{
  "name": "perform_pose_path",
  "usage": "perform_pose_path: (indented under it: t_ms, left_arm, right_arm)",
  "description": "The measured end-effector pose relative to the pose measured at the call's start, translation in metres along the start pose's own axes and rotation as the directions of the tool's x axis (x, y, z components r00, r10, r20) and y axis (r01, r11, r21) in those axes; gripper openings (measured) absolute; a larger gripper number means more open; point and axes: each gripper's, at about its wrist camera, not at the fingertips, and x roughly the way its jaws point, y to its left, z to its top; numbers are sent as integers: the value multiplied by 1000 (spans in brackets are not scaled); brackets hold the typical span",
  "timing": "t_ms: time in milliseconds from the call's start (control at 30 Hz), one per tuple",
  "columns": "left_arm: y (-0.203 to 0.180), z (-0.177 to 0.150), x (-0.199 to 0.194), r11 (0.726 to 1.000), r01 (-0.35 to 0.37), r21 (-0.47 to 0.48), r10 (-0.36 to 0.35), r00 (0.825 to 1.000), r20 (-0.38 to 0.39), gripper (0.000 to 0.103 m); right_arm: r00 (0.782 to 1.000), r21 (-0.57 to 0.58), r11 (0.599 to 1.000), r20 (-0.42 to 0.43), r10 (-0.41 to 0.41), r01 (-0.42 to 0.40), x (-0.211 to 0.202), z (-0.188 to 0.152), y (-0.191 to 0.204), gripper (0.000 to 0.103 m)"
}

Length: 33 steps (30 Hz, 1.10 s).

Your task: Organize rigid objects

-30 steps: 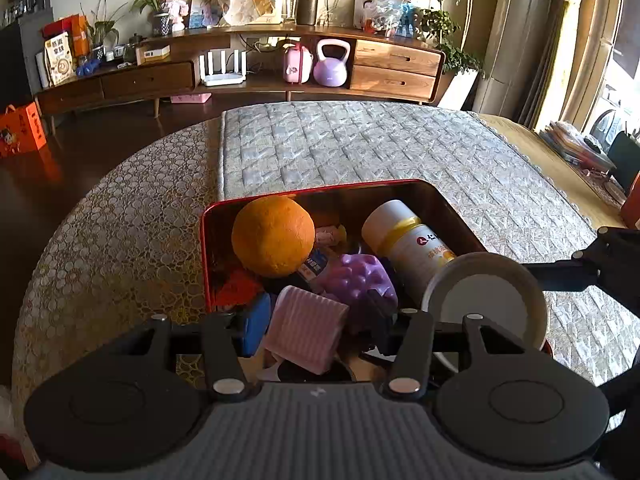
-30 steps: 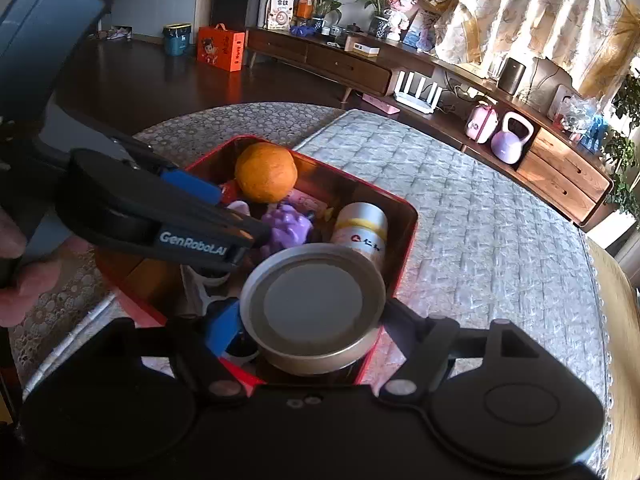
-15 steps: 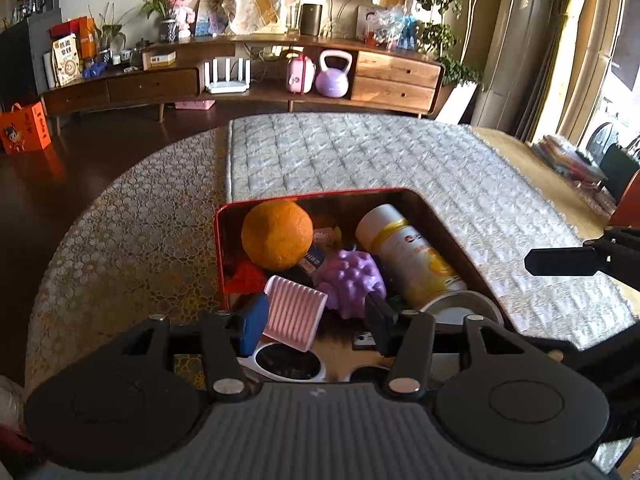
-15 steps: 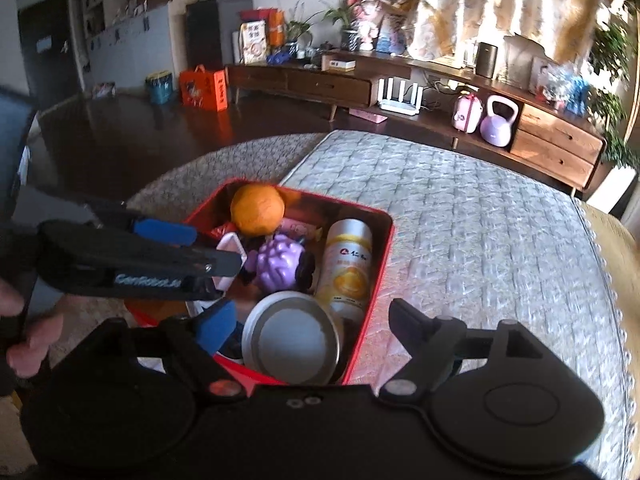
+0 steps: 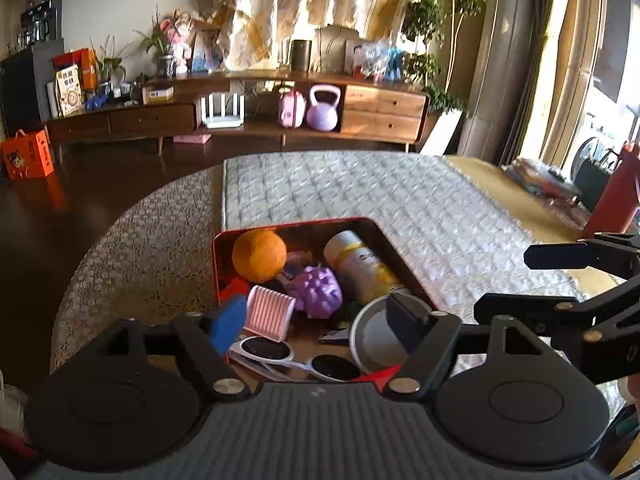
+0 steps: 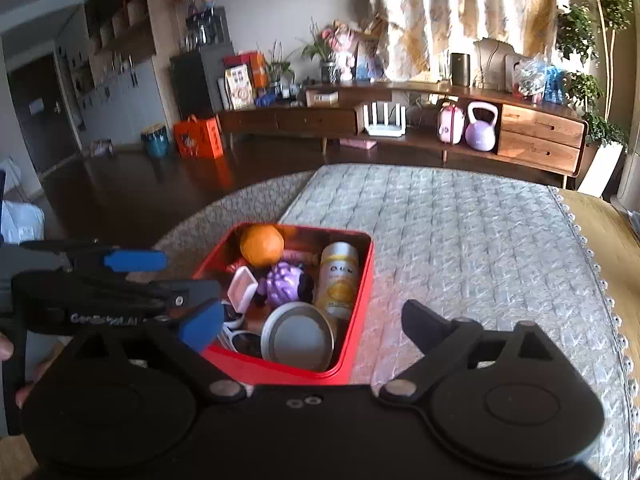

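Note:
A red tin box (image 6: 360, 304) (image 5: 216, 264) sits on the quilted table. It holds an orange (image 6: 262, 245) (image 5: 259, 255), a purple knobbly toy (image 6: 284, 284) (image 5: 318, 291), a white and yellow bottle (image 6: 339, 276) (image 5: 360, 266), a pink ribbed case (image 5: 270, 312) (image 6: 242, 290), white sunglasses (image 5: 296, 358) and a round metal tin (image 6: 298, 336) (image 5: 374, 338). My left gripper (image 5: 318, 322) is open and empty above the box's near end. My right gripper (image 6: 308, 326) is open and empty above the box's near right corner.
The grey quilted mat (image 6: 460, 232) covers the table behind and right of the box, with lace cloth (image 5: 148, 240) on the left. My right gripper also shows at the right of the left wrist view (image 5: 572, 276). A sideboard (image 5: 248, 120) stands across the room.
My right gripper opened and let go of the round metal tin, which now lies in the box. Both grippers pulled back and up from the box.

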Motion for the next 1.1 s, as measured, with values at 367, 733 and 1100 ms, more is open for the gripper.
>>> perform_pose_path:
  t_ms: [367,733,1100]
  left_arm:
    - [-20,-9,-37,1000,2,0,-2,998,55,86]
    - [-37,-22,-60,998,-10,-54,13,999,51,101]
    - [-56,-27,-68,999,-39,-26,40,998,43,103]
  right_arm:
    - [997,41,999,74,17,-20,-33,-7,-7,103]
    - [993,27,1000,115,8,-11,-60,-18,-3,103]
    - [993,72,997,115,-9,0,-72,-32,-8,103]
